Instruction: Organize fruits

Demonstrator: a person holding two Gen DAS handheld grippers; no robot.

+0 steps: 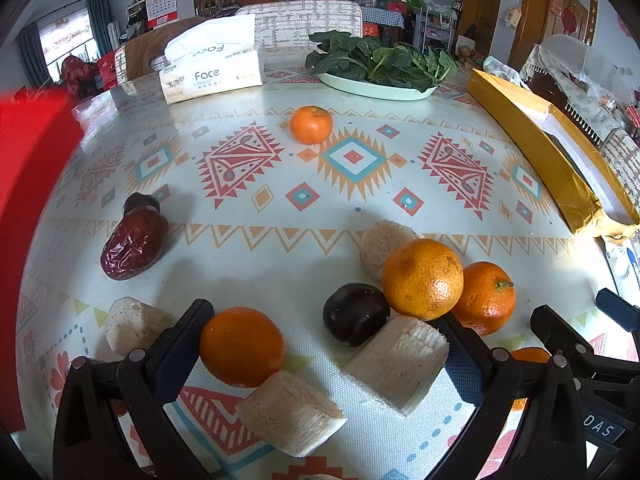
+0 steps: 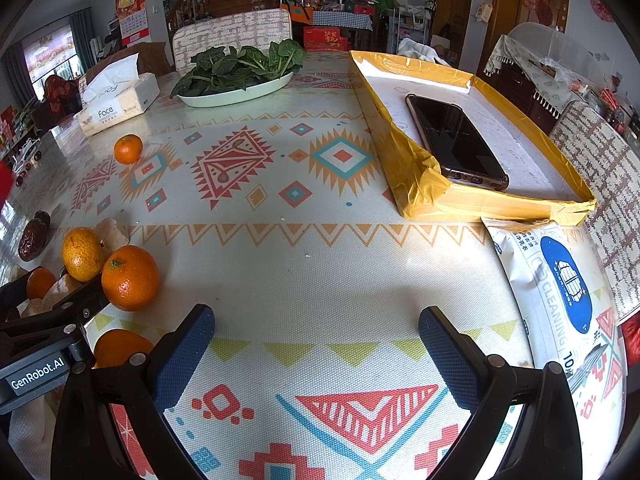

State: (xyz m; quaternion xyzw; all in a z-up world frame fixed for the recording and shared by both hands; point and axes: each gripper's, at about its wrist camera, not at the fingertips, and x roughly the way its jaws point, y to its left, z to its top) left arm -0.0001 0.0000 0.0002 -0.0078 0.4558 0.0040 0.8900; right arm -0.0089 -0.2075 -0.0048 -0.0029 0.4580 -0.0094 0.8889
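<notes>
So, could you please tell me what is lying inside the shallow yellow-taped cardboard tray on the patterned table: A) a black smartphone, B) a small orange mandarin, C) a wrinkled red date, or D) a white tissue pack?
A: the right wrist view shows a black smartphone lying inside the yellow-taped cardboard tray, with no fruit in it.

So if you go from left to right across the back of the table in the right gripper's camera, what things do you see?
Tissue pack → plate of spinach → yellow-taped tray with a phone lying in it.
</notes>
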